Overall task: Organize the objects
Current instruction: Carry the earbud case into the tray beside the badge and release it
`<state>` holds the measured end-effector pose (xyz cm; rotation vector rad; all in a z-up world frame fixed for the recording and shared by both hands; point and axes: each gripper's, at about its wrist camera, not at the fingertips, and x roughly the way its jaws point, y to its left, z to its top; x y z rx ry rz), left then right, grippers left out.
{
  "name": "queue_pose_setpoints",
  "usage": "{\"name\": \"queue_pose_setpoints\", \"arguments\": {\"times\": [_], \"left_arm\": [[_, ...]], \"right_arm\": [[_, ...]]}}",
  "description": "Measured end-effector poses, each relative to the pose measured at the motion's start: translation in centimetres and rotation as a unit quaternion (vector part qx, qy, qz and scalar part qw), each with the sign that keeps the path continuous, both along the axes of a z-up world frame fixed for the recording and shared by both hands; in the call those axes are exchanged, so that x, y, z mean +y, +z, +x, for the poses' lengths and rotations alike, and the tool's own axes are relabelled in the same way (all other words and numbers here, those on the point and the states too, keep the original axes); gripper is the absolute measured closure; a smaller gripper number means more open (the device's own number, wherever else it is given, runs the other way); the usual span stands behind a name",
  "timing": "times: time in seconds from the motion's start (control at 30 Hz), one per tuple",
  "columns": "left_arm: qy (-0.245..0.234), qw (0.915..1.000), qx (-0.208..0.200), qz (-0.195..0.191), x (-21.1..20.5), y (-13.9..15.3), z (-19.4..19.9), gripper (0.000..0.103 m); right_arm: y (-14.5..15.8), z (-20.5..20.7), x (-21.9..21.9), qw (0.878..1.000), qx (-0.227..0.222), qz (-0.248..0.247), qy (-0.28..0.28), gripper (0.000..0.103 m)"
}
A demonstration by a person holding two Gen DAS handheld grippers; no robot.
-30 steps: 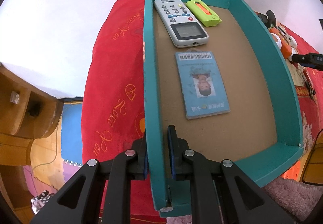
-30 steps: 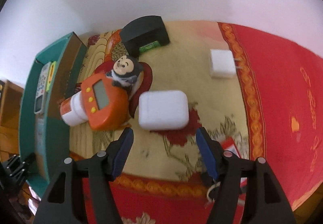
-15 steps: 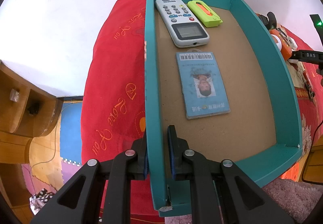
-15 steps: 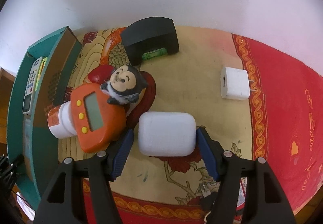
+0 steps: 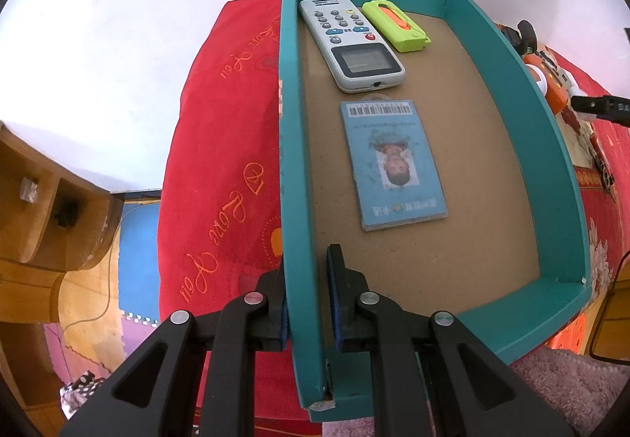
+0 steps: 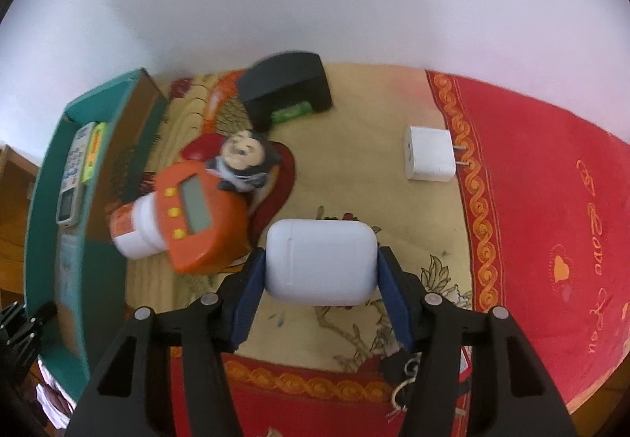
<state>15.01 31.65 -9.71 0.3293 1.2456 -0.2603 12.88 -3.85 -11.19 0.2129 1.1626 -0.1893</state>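
Earbud case [image 6: 319,262] lies crosswise between the closing right gripper [image 6: 319,279] pads, seemingly touching both. Left gripper [image 5: 306,303] is clamped on the tray [image 5: 292,177] wall.

A teal tray [image 5: 559,169] is showing a tan cardboard floor, and on it are lying a white-and-grey remote control [image 5: 350,43] with blue and red buttons, a lime-green utility knife [image 5: 395,25] with an orange slider, and a pale blue ID card [image 5: 393,165] carrying a black barcode. A red cloth [image 6: 551,200] with orange script, hearts and scroll border is framing a cream floral panel, where a white earbud case [image 6: 319,262], a white charger [image 6: 430,158], an orange timer [image 6: 197,214] with yellow buttons and a black box [image 6: 285,88] are sitting.
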Motion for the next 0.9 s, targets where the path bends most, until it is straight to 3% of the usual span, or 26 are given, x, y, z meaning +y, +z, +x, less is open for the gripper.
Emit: {"name": "queue_pose_setpoints", "arguments": {"times": [0.23, 0.53, 0.77, 0.9], "left_arm": [[0.000, 1.0000, 0.000, 0.000, 0.0, 0.0, 0.0, 0.088], [0.001, 1.0000, 0.002, -0.004, 0.0, 0.1, 0.1, 0.088], [-0.001, 1.0000, 0.001, -0.005, 0.1, 0.1, 0.2, 0.088], [0.000, 1.0000, 0.002, -0.008, 0.2, 0.1, 0.1, 0.088]], "right_arm": [[4.0, -0.7, 3.4, 0.998, -0.045, 0.000, 0.035, 0.047], [7.6, -0.6, 12.4, 0.983, -0.074, 0.024, 0.164, 0.047], [5.3, 0.6, 20.0, 0.966, -0.047, 0.014, 0.253, 0.047], [3.5, 0.9, 22.0, 0.958, -0.023, 0.005, 0.287, 0.047]]}}
